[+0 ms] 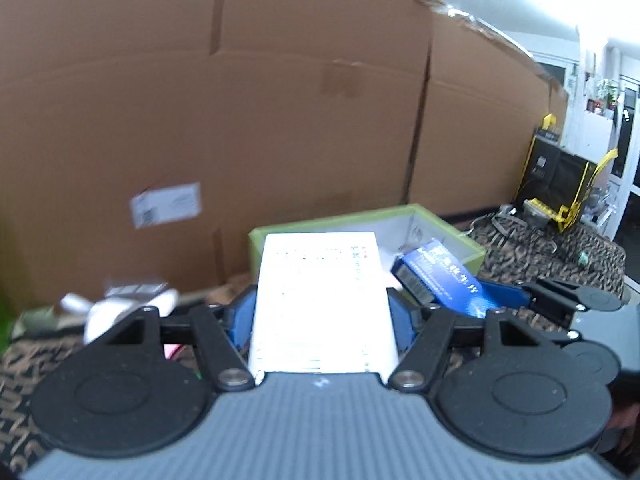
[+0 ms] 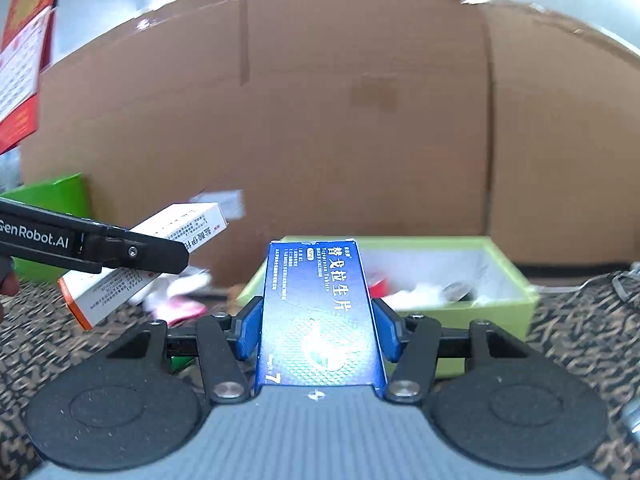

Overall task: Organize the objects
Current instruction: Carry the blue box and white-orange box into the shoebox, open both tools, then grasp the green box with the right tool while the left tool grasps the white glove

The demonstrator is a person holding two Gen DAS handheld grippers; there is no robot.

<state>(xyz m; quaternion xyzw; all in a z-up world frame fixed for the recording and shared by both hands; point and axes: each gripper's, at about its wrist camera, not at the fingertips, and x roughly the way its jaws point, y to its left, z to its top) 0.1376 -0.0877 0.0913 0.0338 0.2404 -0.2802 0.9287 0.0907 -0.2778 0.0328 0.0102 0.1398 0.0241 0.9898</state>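
Two medicine boxes ride clamped in two grippers above a patterned tablecloth [image 2: 580, 332]: the left gripper [image 1: 322, 316] grasps a white box [image 1: 320, 300] by its long sides, the right gripper [image 2: 316, 330] a blue box [image 2: 320, 312] the same way, each held flat, likely for dropping into the green tray [image 2: 516, 276] just ahead. Open room lies above the tray's low rim; a tall cardboard wall [image 2: 320, 120] close behind it limits any overshoot.
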